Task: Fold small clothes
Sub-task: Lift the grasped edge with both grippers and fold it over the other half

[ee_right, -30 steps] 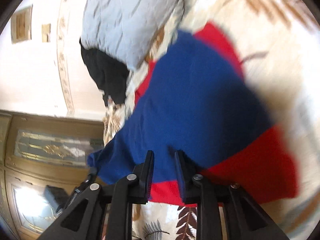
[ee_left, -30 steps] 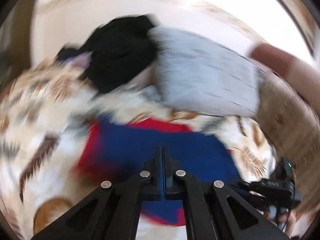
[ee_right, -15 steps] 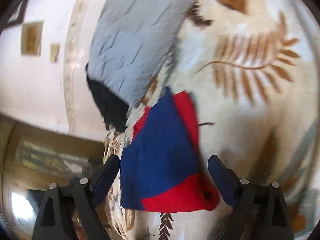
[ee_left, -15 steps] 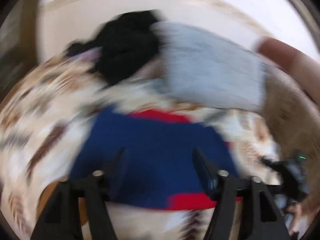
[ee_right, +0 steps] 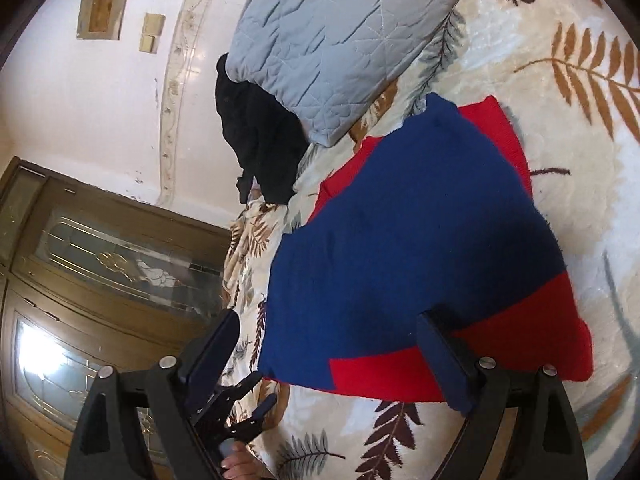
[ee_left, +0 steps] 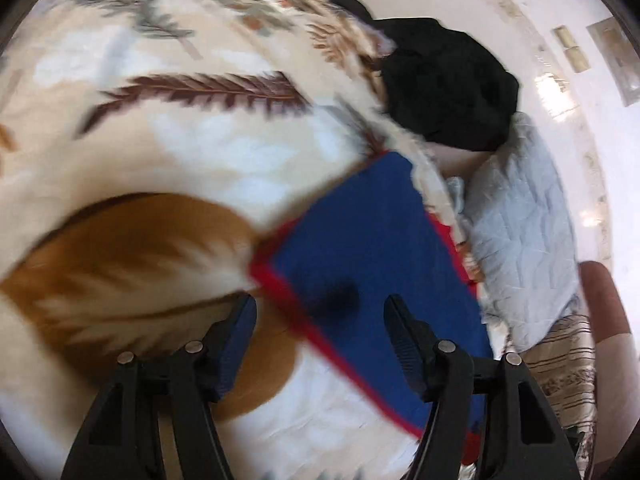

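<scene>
Lying flat on the leaf-print blanket [ee_right: 560,60] is the blue and red garment [ee_right: 420,240], folded so a blue panel covers most of a red layer; red shows along the near edge, at the far corner and in a thin strip down the left side. Right gripper [ee_right: 328,356]: jaws spread wide, released, nothing between the pads; the near red hem sits in the gap just ahead of the fingertips, and whether either finger brushes the cloth cannot be told. Left gripper [ee_left: 320,332]: jaws apart, not clamped on anything; in the left wrist view (motion-blurred) the garment's [ee_left: 376,264] red-edged corner lies between and just ahead of the fingers, with a dark shadow on the blue panel there. Garment edges: near hem straight; left blue edge runs close to the side of the bed. Neighbours: grey quilted pillow [ee_right: 332,40] beyond the far corner, near but apart from the garment; a black garment [ee_right: 256,136] bunched beside the pillow towards the wall. Open blanket to the right of the garment and in front of its near hem is free of other clothes. In the right wrist view the left gripper [ee_right: 240,408] shows low at the bed's side, with fingertips of the person's hand [ee_right: 236,466] below it. A wooden cabinet [ee_right: 100,260] with glass doors stands past that side.
</scene>
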